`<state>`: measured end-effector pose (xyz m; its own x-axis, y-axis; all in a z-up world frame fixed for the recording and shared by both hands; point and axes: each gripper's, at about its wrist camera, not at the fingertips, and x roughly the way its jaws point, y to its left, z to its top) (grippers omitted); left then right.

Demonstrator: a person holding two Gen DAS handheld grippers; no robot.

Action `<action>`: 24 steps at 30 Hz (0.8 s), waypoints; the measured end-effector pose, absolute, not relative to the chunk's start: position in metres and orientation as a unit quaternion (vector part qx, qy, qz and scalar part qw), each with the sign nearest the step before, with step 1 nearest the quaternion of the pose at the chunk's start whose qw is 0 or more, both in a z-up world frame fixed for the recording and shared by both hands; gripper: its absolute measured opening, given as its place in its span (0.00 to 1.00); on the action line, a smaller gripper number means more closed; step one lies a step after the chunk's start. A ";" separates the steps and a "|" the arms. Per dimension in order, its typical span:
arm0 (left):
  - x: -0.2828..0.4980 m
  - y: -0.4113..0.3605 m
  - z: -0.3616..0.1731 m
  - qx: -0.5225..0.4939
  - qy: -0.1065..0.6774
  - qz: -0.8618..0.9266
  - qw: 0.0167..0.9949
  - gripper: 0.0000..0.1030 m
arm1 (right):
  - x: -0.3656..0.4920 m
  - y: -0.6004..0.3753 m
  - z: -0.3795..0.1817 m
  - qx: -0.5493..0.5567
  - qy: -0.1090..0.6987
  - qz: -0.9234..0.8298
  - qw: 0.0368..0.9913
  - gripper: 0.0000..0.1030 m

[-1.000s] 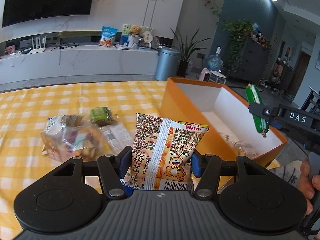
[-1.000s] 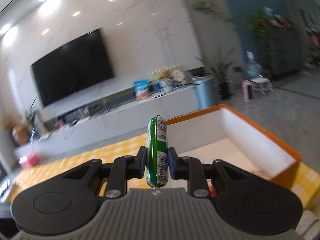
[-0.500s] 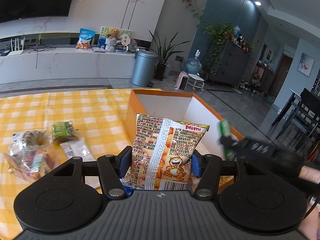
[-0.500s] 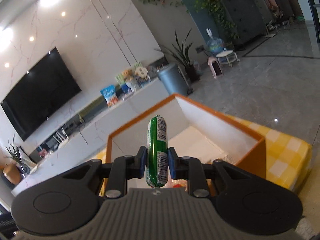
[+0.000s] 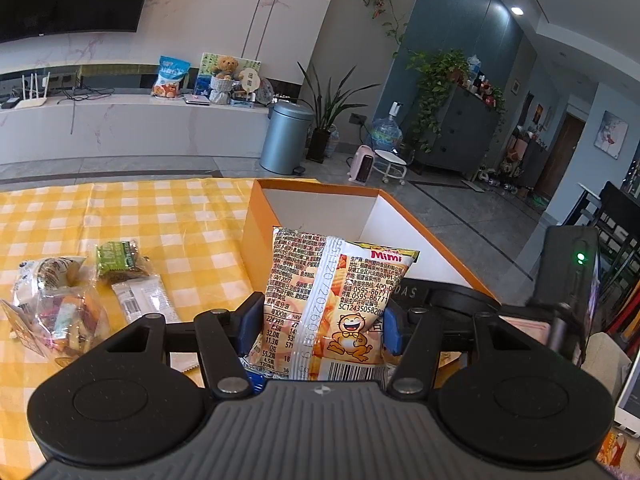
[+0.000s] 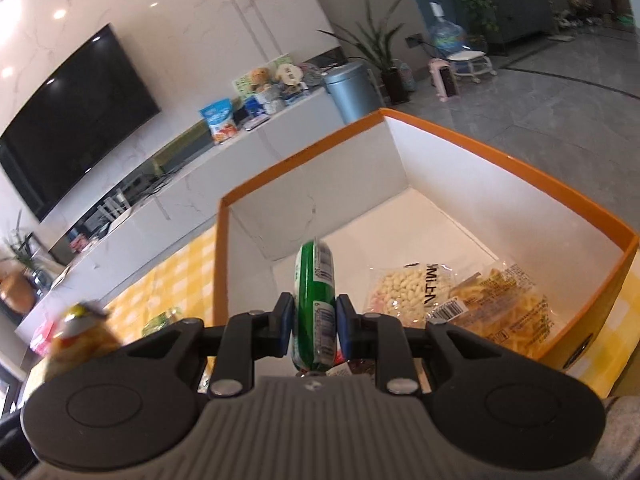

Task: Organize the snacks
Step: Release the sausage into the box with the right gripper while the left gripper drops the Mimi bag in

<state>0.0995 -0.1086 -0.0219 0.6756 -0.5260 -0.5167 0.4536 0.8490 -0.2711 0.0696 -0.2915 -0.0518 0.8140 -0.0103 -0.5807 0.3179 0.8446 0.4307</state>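
Right gripper (image 6: 313, 330) clamps the green sausage (image 6: 315, 300), left gripper (image 5: 324, 330) clamps the chip bag (image 5: 334, 308); both crowd the orange box (image 6: 500, 168) mid-frame, so they might collide.

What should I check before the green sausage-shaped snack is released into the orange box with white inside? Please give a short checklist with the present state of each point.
1. Right gripper grips the green sausage-shaped snack firmly: ok, pads press on both sides.
2. Snack is over the opening of the orange box with white inside: ok in the right wrist view.
3. Free floor in the box: ok, the far part is bare; the clear bag of pale beans and the clear bag of yellow sticks lie at the near side.
4. Left gripper holds the orange Mimi snack bag securely: ok.
5. Grippers clear of each other: cannot tell.
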 end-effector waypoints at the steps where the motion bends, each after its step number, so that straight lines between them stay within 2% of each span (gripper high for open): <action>1: 0.099 -0.109 -0.021 -0.058 0.301 -0.265 0.914 0.64 | 0.072 -0.292 -0.052 0.265 0.290 -0.102 0.914 0.20; 7: 0.095 -0.115 -0.015 -0.054 0.295 -0.250 0.921 0.64 | 0.082 -0.275 -0.053 0.196 0.301 -0.185 0.915 0.21; 10: 0.094 -0.122 -0.006 -0.034 0.276 -0.234 0.932 0.64 | 0.078 -0.282 -0.053 0.219 0.289 -0.162 0.918 0.24; 11: 0.095 -0.124 -0.004 -0.033 0.273 -0.234 0.932 0.64 | 0.074 -0.285 -0.053 0.233 0.283 -0.148 0.919 0.33; 12: 0.097 -0.126 -0.001 -0.033 0.272 -0.236 0.932 0.64 | 0.071 -0.288 -0.052 0.246 0.276 -0.131 0.920 0.49; 14: 0.098 -0.132 0.003 -0.032 0.267 -0.230 0.935 0.64 | 0.063 -0.291 -0.047 0.264 0.256 -0.102 0.924 0.60; 17: 0.103 -0.141 0.009 -0.030 0.264 -0.229 0.936 0.64 | 0.050 -0.292 -0.042 0.263 0.227 -0.112 0.931 0.66; 20: 0.110 -0.151 0.012 -0.027 0.261 -0.235 0.936 0.64 | 0.036 -0.295 -0.038 0.269 0.192 -0.138 0.934 0.86; 24: 0.130 -0.168 0.011 -0.024 0.279 -0.243 0.929 0.64 | 0.020 -0.307 -0.034 0.283 0.148 -0.180 0.930 0.87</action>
<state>0.1296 -0.1682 0.0112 0.7258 -0.4655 -0.5065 0.4384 0.8804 -0.1808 0.0199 -0.3066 -0.0344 0.8913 -0.2521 -0.3768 0.4191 0.7750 0.4729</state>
